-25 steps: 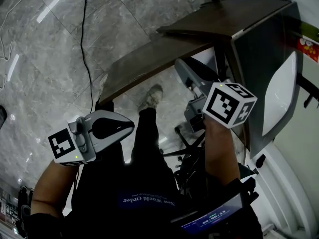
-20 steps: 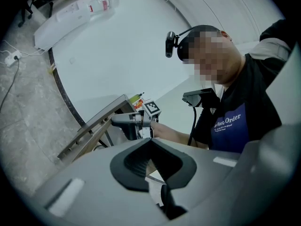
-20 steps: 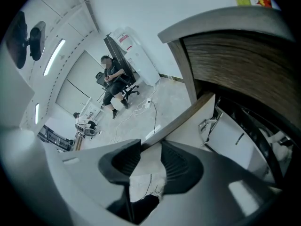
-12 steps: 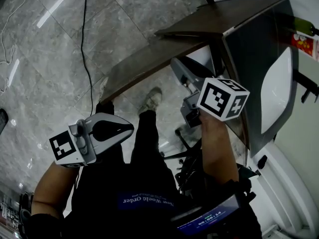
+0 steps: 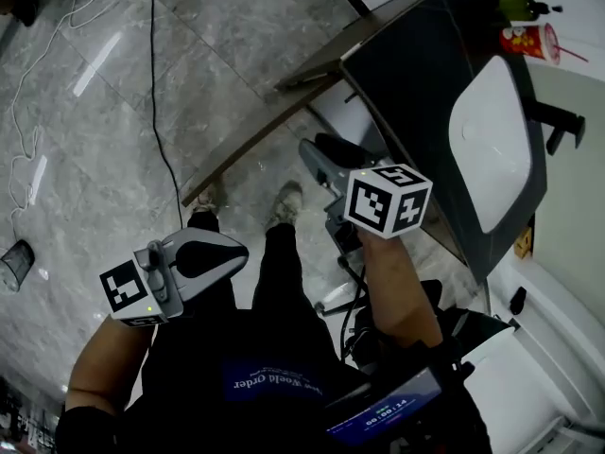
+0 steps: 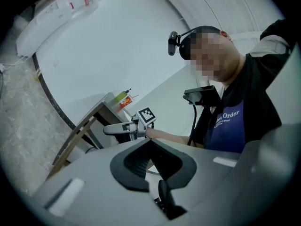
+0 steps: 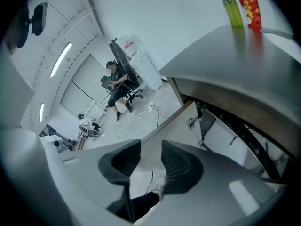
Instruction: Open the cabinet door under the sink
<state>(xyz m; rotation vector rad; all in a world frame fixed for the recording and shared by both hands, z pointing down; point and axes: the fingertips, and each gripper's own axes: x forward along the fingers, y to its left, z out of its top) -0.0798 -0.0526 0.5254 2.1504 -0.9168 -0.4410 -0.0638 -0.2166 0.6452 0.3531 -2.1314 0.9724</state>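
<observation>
The dark wooden cabinet door under the white sink stands swung wide open over the floor. In the right gripper view its pale inner face and hinge show beyond the jaws. My right gripper hangs just in front of the open cabinet, apart from the door, pointing down. It is open, with an empty gap between its pads. My left gripper is held level at the lower left, far from the cabinet. Its jaws look shut on nothing.
A green bottle and a red cup stand on the dark countertop beside a black tap. A black cable runs across the marble floor. A person sits on an office chair far off.
Both grippers have risen. The right gripper and its marker cube have drawn left in the view, away from the counter edge. More of the sink and countertop now shows.
</observation>
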